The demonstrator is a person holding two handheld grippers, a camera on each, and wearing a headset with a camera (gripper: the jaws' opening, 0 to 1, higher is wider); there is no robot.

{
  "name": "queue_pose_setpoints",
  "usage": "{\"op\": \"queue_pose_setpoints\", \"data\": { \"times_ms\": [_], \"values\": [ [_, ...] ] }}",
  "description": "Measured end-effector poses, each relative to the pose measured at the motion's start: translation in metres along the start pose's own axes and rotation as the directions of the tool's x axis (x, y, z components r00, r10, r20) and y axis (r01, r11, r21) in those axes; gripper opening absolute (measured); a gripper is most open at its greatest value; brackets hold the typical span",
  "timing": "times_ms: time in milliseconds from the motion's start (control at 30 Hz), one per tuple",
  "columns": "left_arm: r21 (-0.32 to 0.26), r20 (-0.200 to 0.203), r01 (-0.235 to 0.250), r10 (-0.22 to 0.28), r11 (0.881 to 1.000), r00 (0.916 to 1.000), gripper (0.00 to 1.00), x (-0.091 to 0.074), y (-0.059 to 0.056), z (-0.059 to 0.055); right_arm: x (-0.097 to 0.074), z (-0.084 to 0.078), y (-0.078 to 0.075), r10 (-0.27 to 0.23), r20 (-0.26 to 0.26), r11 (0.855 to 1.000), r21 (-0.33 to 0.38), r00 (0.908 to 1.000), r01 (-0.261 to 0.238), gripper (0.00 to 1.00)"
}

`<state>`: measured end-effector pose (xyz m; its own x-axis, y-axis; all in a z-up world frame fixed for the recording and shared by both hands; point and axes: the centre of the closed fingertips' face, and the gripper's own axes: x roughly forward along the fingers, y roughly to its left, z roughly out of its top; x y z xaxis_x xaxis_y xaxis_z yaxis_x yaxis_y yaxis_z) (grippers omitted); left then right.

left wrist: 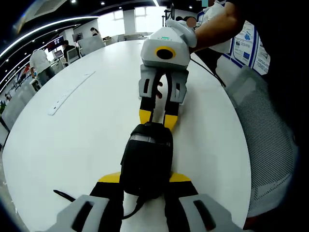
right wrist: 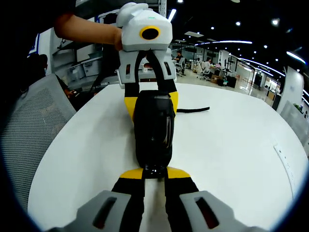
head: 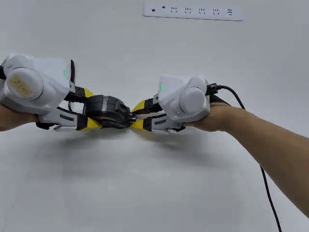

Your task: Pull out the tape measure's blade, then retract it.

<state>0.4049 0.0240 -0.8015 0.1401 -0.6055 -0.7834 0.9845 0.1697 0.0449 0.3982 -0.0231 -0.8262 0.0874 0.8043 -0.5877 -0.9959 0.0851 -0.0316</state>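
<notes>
Left gripper [head: 90, 109] — level — clamps tape measure [head: 109, 110].

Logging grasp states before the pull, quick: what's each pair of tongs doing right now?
Left tongs: closed on the tape measure.
Right tongs: closed on the blade tip at its mouth.

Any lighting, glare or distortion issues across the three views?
Head view: even, diffuse light, with a soft shadow on the table under the tape measure, and the picture is sharp. Left gripper view: fisheye bends the table's edge and the windows are blown out. Right gripper view: fisheye again, a dim room with bright ceiling lights; the tape measure's black case shows little detail.
</notes>
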Motion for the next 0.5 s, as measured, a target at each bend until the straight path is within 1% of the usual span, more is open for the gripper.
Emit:
{"op": "queue_pose_setpoints", "data": {
  "times_ms": [100, 333, 367, 500],
  "values": [
    [-0.004, 0.006, -0.004, 0.004, 1.0, 1.0, 0.29, 0.0003, -0.0004, -0.0007, 0.0, 0.0002, 0.0005, 0.007, -0.003, 1.0, -0.024, 1.0, -0.007, 0.13],
    [-0.003, 0.006, -0.004, 0.004, 1.0, 1.0, 0.29, 0.0004, -0.0005, -0.0008, 0.0001, 0.0002, 0.001, 0.008, -0.005, 1.0, -0.028, 1.0, -0.008, 0.12],
    [-0.003, 0.006, -0.002, 0.002, 1.0, 1.0, 0.29, 0.0002, -0.0013, -0.0016, -0.0002, 0.0003, 0.0011, 0.01, -0.016, 0.999, -0.045, 0.9998, -0.011, 0.12],
    [-0.003, 0.006, -0.002, 0.002, 1.0, 1.0, 0.29, 0.0002, -0.0013, -0.0017, -0.0003, 0.0004, 0.001, 0.01, -0.016, 0.999, -0.046, 0.9998, -0.011, 0.12]
  ]
}}
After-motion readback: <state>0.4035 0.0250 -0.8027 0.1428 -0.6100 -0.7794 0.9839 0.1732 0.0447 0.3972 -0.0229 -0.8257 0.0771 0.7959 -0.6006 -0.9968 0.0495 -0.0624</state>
